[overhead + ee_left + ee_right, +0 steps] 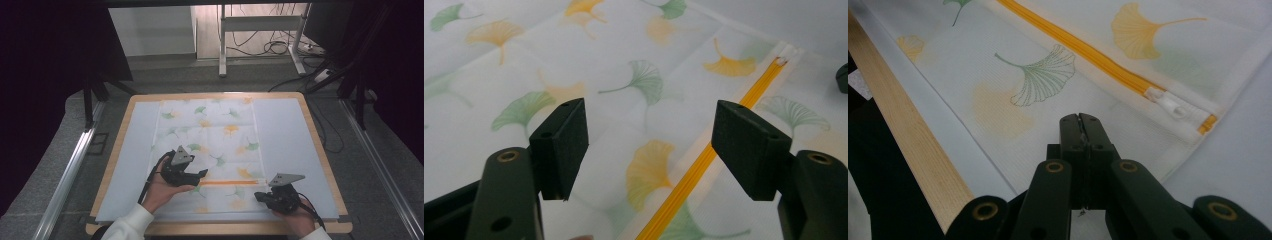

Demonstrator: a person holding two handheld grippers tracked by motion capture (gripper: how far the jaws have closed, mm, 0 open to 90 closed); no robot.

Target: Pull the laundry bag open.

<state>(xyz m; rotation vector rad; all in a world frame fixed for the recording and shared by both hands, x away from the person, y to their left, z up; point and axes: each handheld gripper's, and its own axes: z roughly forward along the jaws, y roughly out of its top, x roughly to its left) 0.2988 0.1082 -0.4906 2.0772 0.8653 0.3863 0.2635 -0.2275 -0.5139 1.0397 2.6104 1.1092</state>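
Note:
A white mesh bag (210, 135) printed with green and orange ginkgo leaves lies flat on the table. An orange zipper (230, 182) runs across its near part. My left gripper (200, 174) hovers over the bag's near left area, just left of the zipper's end. In the left gripper view this gripper (649, 135) is open, with nothing between its jaws and the zipper (704, 160) on the cloth below. My right gripper (257, 196) sits at the bag's near right corner. Its jaws (1080, 120) are shut just short of the white zipper pull (1168, 104).
The bag rests on a pale mat (290, 140) that covers the wooden table (107, 175). In the right gripper view the table's wooden edge (908, 150) runs close by. Beyond the table stand a desk frame (222, 45) and floor cables (275, 47).

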